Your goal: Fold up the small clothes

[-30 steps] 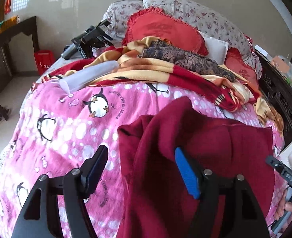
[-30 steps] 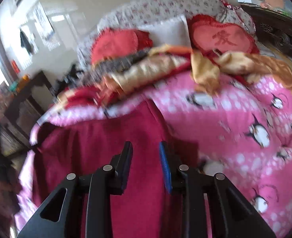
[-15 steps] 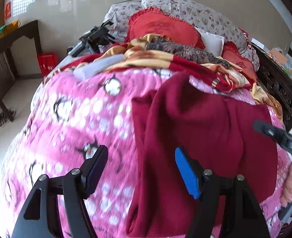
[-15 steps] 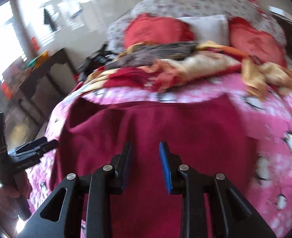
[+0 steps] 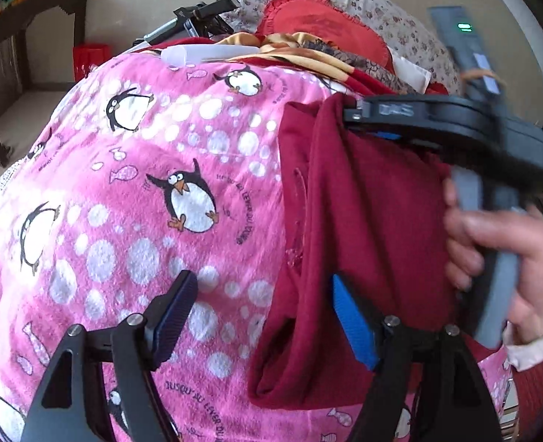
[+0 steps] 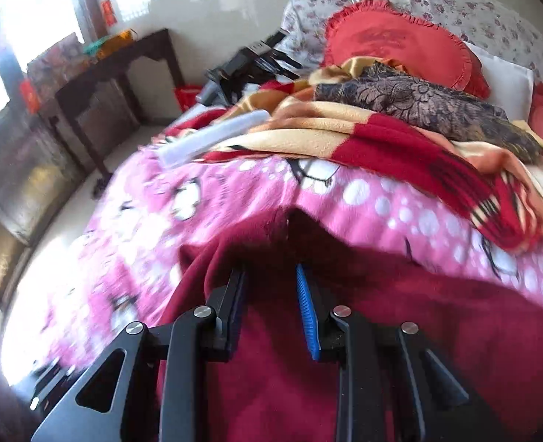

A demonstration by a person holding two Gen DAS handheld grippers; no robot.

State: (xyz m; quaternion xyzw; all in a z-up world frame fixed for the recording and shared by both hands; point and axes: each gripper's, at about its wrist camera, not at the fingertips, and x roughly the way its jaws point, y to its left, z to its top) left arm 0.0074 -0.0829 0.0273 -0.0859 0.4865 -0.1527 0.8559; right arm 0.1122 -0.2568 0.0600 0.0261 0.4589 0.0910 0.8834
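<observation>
A dark red garment lies on the pink penguin blanket, folded over itself lengthwise. My right gripper comes in from the right in a person's hand. It is shut on a raised fold of the dark red garment, which peaks just ahead of my right gripper. My left gripper hangs low over the garment's left edge with its jaws opening. The blue pad is over the cloth, the black pad over the blanket, and neither presses on anything.
Crumpled red-and-yellow blankets, red cushions and floral pillows pile up at the head of the bed. A white tube and a black tripod lie at the far left corner. A dark wooden table stands beside the bed.
My right gripper has swept left across the bed, pulling the garment's edge over itself, and now looms large in the left wrist view. My left gripper has dropped closer to the blanket.
</observation>
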